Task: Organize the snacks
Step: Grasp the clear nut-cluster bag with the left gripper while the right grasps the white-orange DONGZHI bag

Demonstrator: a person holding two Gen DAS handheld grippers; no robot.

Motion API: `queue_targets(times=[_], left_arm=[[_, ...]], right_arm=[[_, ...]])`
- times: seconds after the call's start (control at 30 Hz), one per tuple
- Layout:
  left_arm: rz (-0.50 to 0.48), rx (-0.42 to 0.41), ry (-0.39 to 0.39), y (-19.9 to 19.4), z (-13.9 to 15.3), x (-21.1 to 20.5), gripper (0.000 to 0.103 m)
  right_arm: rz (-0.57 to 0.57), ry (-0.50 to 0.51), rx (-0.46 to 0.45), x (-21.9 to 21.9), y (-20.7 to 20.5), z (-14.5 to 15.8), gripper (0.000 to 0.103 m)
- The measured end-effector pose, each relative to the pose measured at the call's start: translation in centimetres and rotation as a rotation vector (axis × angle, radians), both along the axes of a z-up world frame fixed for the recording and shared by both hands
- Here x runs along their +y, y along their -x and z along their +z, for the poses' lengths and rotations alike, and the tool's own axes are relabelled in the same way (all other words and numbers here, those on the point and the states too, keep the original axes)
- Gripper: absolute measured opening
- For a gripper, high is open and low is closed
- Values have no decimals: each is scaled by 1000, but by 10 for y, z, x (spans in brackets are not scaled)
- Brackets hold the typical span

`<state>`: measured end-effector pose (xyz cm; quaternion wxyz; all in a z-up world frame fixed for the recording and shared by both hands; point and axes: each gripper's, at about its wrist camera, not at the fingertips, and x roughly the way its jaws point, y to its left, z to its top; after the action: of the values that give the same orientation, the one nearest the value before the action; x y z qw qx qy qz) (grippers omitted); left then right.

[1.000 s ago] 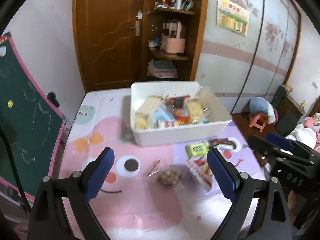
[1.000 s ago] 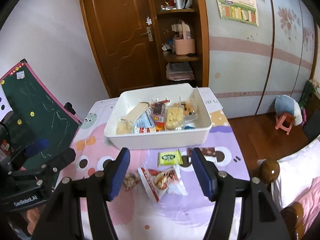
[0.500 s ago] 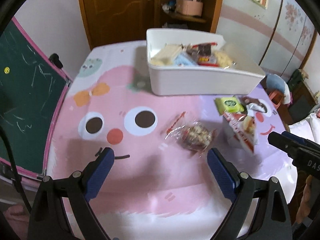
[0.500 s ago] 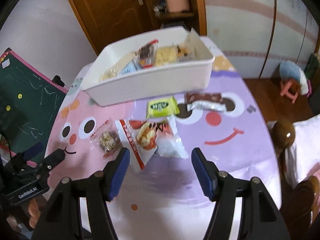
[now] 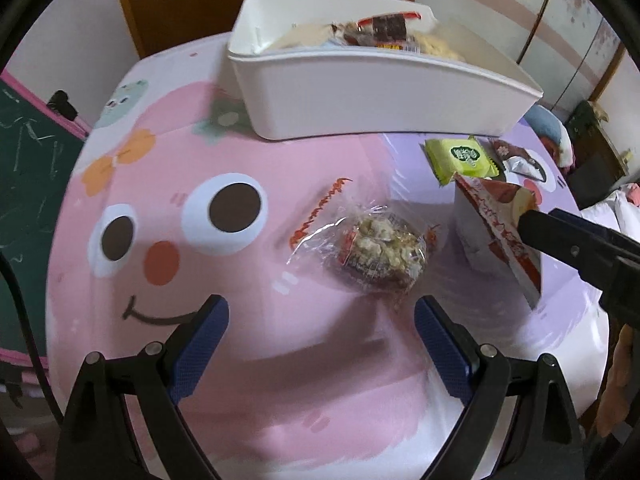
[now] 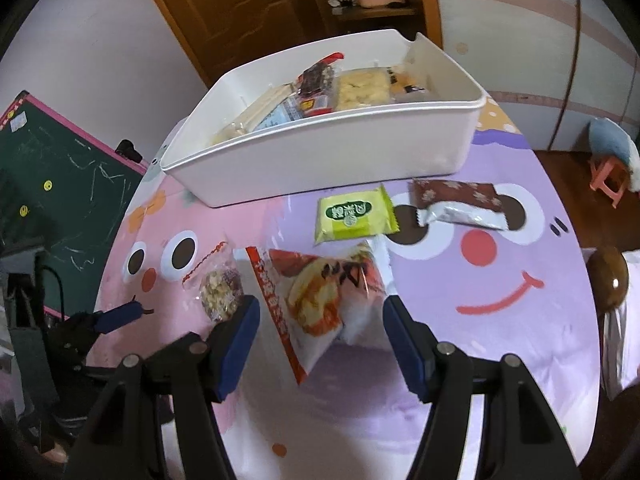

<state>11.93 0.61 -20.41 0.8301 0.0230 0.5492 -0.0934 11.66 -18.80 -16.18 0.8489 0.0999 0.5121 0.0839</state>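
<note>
Left gripper [image 5: 321, 326] jaws spread wide, nothing between them; it hangs above the pink half of the table cover [image 5: 132, 152], with the clear-wrapped nut cluster [image 5: 376, 252] just ahead and a little right of centre. Risk: the cluster sits off the jaw midline, so a straight drop could catch only the loose crinkly film and let the lump slide out.

Right gripper [image 6: 321, 320] jaws part-open, empty, straddling the near end of the red-and-white snack bag [image 6: 316, 300] without pressing it. The bag is puffy and lies skewed across the jaws — closing here may pinch a corner seam, and the pack could swing or slip on the lift.

The two grippers are near each other; in the left wrist view a right finger overlaps the bag's edge. Collision is possible if both go in together.

Further out: green packet [image 6: 354, 214] and brown-and-silver wrapper [image 6: 460, 204], both loose on the cover just before the white bin [image 6: 320, 152]. The bin already holds several snacks — a low carry could clip its near wall.
</note>
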Motion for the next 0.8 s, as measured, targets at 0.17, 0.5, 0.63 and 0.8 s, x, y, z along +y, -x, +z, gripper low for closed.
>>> queue_targets(times=[0.17, 0.5, 0.63, 0.8], left_arm=[[-25, 26, 42, -16, -11, -7, 94], [-62, 48, 51, -37, -26, -23, 94], [-59, 30, 46, -42, -27, -26, 94], [-78, -16, 5, -40, -24, -35, 72]], right_arm=[[23, 7, 30, 1, -16, -20, 73], [30, -104, 76, -8, -35, -45, 92], [53, -44, 48, 0, -35, -46, 92], [67, -26, 32, 4, -36, -46, 81]])
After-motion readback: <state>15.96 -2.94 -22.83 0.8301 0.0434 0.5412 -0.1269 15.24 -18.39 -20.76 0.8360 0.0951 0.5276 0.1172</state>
